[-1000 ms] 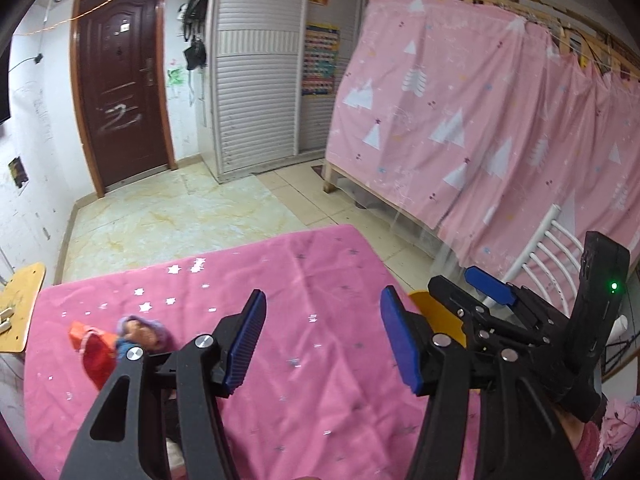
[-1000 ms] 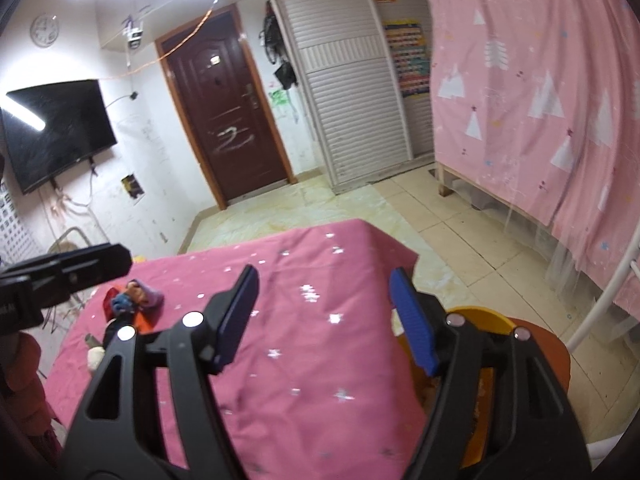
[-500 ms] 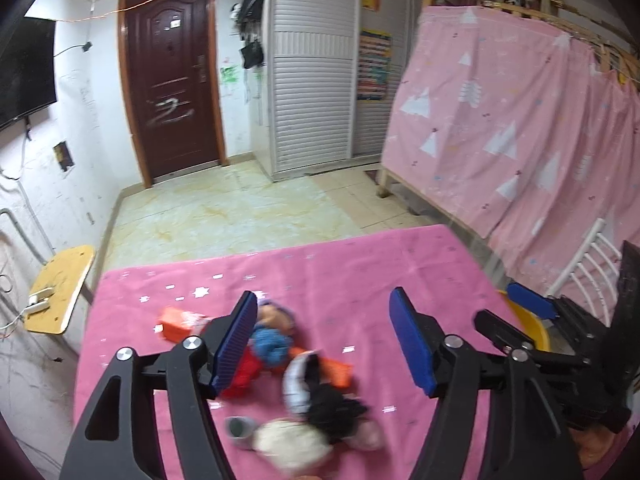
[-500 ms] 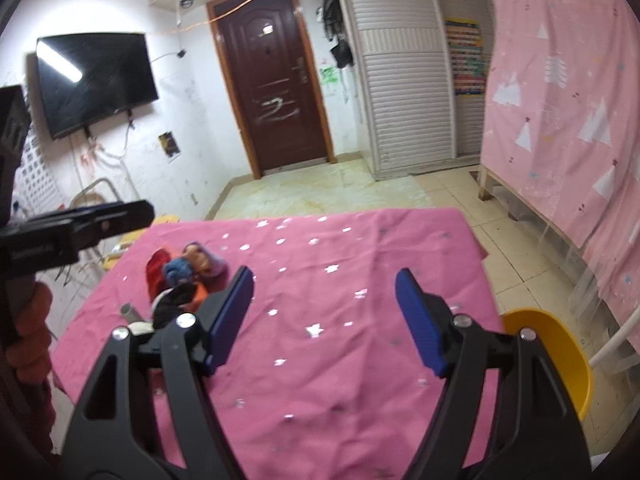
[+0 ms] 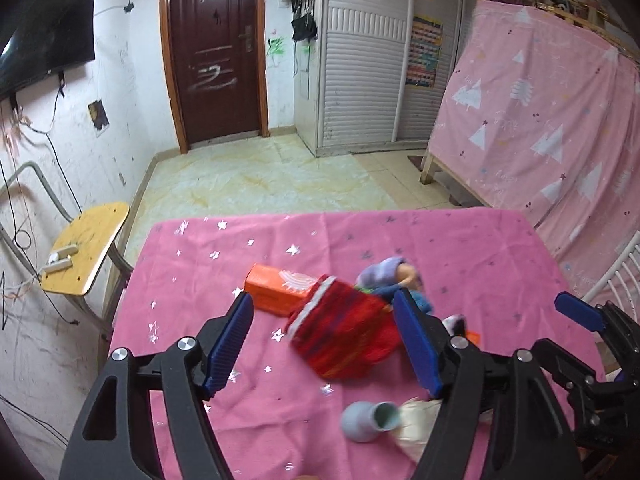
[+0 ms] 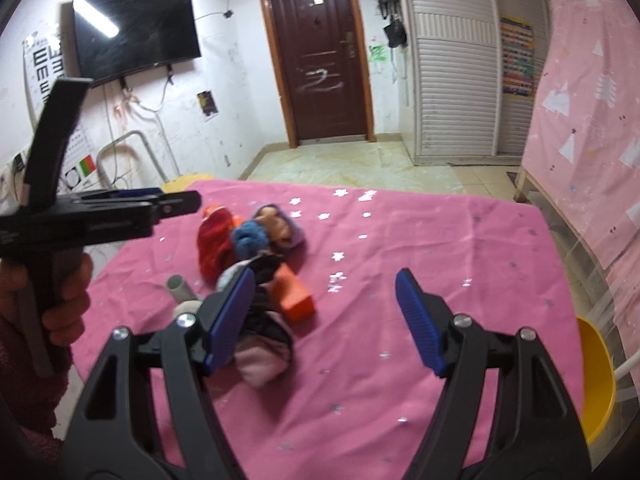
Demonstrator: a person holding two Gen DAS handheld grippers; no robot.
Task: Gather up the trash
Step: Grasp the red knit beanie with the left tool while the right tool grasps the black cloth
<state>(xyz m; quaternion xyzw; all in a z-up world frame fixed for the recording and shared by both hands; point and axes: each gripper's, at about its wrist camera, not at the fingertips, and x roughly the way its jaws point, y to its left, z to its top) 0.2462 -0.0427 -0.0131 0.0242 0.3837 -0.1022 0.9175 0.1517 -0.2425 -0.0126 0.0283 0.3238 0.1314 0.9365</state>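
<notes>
Trash pile (image 5: 344, 336) btwn gaping jaws

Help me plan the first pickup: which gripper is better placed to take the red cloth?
Left. The red cloth lies right ahead between the left gripper's open fingers. The right gripper is open too, but faces bare tablecloth, with the pile off to its left.

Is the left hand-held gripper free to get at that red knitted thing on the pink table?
Probably yes. The left hand-held gripper is open with nothing held, and the red knitted thing lies on top of the pile straight ahead of it, uncovered. The orange box sits close behind it.
</notes>
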